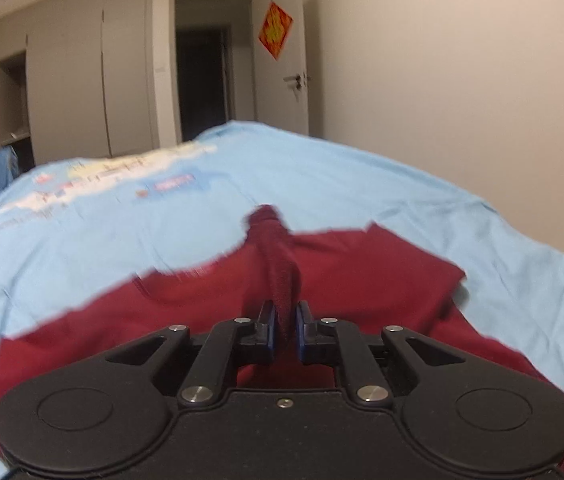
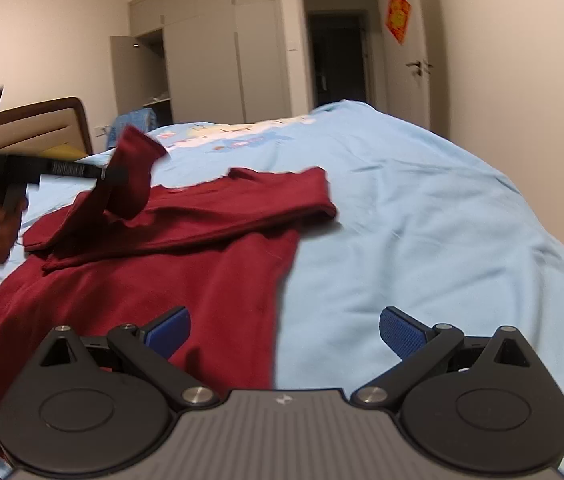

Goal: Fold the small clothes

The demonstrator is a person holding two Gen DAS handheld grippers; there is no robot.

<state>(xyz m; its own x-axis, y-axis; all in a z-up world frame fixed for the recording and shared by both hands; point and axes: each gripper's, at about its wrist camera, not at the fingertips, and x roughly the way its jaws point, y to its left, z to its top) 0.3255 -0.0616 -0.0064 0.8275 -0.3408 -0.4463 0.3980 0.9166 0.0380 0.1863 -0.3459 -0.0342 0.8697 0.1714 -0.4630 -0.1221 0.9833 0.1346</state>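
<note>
The left gripper (image 1: pixel 285 326) is clenched on a sleeve (image 1: pixel 278 256) of the red top (image 2: pixel 186 280), which lies on the bed (image 2: pixel 422 240); the right gripper (image 2: pixel 284 334) hangs released; seemingly mid sleeve-fold; next, lay it across the body.

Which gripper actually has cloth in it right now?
The left gripper: its blue pads are pinched on a sleeve of the dark red garment, lifted off the bed. The right gripper is spread wide with nothing between its pads.

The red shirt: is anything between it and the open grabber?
No, nothing visible. The open right gripper hangs just above the red shirt on the blue bedsheet, with only air between. The left gripper already pinches the sleeve.
</note>
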